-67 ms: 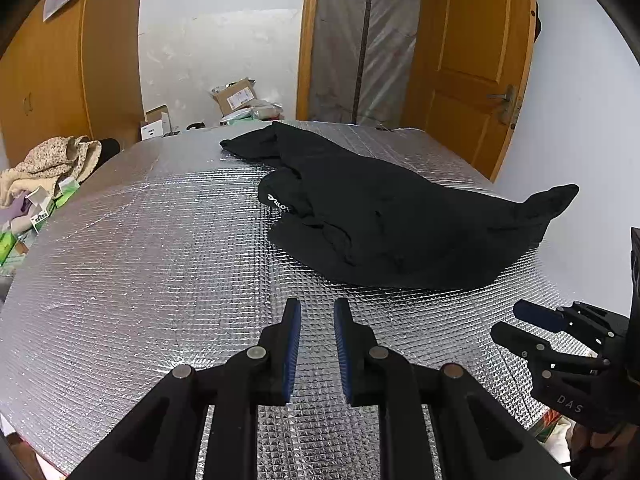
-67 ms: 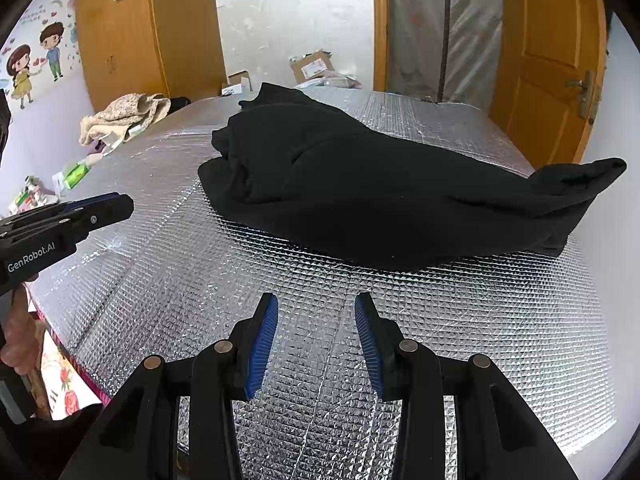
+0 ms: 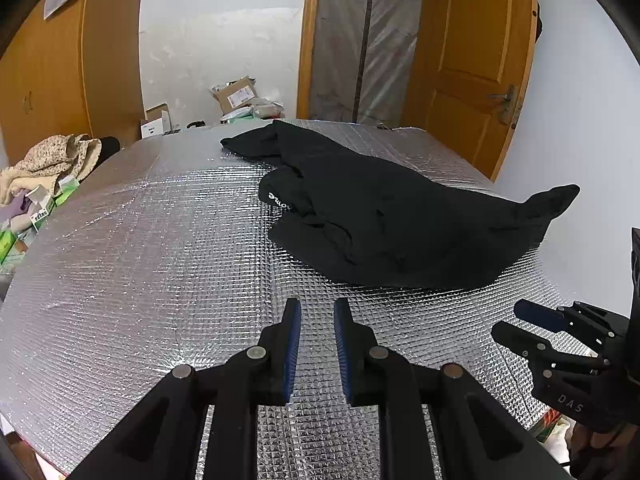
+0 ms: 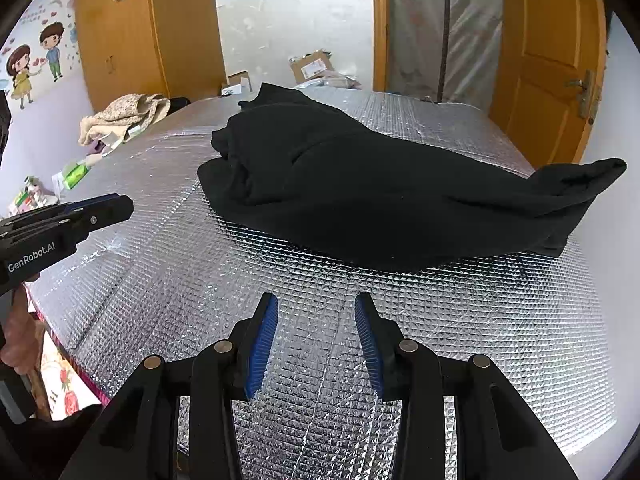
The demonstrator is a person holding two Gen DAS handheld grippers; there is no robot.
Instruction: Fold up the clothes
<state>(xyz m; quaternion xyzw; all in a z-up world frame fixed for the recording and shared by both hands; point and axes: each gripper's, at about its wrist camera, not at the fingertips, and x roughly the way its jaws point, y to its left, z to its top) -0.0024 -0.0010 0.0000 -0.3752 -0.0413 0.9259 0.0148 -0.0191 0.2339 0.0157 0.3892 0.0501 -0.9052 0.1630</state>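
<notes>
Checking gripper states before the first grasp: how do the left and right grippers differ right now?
The left gripper has its jaws close together with a narrow gap; the right gripper is spread clearly wider. The left gripper points at bare silver mat just left of the black garment; the right gripper faces the garment's near edge more squarely. Both are empty, blue-padded, and short of the cloth.
</notes>
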